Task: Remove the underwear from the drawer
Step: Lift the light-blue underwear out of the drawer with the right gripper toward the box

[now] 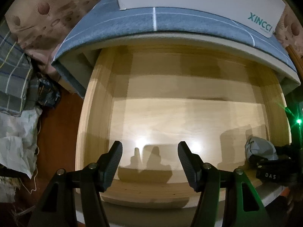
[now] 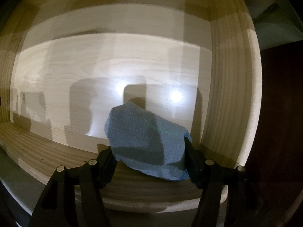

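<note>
Blue underwear bunched between the right tool's fingers, clamped tight, sitting low at the front right of the wooden drawer. The left tool hangs spread wide with nothing in it over the drawer's bare floor.

blue underwear, pale wood drawer — seemingly plaid bedding

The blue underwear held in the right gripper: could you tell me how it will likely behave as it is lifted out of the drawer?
The blue underwear bunches in soft folds between the right gripper fingers, so it is probably floppy and will sag. It looks like light knit cloth, unlikely to slip from the ribbed pads. A loose edge may drag on the drawer wall.
</note>
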Motion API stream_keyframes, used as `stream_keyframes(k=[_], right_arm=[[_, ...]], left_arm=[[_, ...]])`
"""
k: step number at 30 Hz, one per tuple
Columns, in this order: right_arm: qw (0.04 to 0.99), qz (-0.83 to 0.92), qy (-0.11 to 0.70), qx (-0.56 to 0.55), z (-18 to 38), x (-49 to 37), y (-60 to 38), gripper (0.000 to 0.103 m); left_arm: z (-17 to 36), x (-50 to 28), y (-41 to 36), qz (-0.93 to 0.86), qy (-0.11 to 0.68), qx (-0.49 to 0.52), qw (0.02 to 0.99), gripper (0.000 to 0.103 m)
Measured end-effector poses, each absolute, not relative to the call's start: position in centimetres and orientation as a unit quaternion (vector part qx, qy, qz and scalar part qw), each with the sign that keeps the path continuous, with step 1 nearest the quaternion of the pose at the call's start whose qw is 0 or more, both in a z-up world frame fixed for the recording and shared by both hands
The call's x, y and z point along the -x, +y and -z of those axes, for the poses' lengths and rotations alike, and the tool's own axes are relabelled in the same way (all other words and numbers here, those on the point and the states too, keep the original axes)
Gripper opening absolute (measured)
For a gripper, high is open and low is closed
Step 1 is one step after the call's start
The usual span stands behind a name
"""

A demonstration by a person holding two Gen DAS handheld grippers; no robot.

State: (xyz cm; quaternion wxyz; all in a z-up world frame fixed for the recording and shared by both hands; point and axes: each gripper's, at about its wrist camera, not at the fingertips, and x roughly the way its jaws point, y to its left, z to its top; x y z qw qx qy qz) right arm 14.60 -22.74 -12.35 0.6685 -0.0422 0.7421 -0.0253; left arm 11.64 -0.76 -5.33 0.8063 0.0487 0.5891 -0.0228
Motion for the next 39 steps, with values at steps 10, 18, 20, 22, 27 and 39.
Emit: stream_keyframes(k=[10, 18, 20, 22, 27, 39], right_arm=[[0.686, 0.018, 0.726, 0.056, 11.6, -14.0, -21.7, 0.05], [0.701, 0.015, 0.712, 0.037, 10.8, -13.8, -22.5, 0.049], [0.709, 0.015, 0.704, 0.038, 10.4, -13.6, -22.4, 0.049], [0.714, 0.009, 0.699, 0.035, 9.9, -13.4, -22.3, 0.049], [0.73, -0.006, 0.683, 0.024, 8.1, -12.7, -22.1, 0.049], [0.783, -0.031, 0.621, 0.02, 0.3, -14.1, -23.0, 0.049]], left_arm=[[5.1, -11.5, -0.8, 0.021, 0.58, -0.05, 0.813, 0.062], [4.7, -11.3, -0.8, 0.024, 0.571, -0.054, 0.819, 0.062], [4.6, -11.3, -0.6, 0.026, 0.569, -0.048, 0.82, 0.062], [4.5, -11.3, -0.4, 0.025, 0.569, -0.041, 0.821, 0.062], [4.5, -11.4, -0.2, 0.021, 0.571, -0.035, 0.82, 0.062], [4.5, -11.3, -0.2, 0.018, 0.569, -0.038, 0.822, 0.062]])
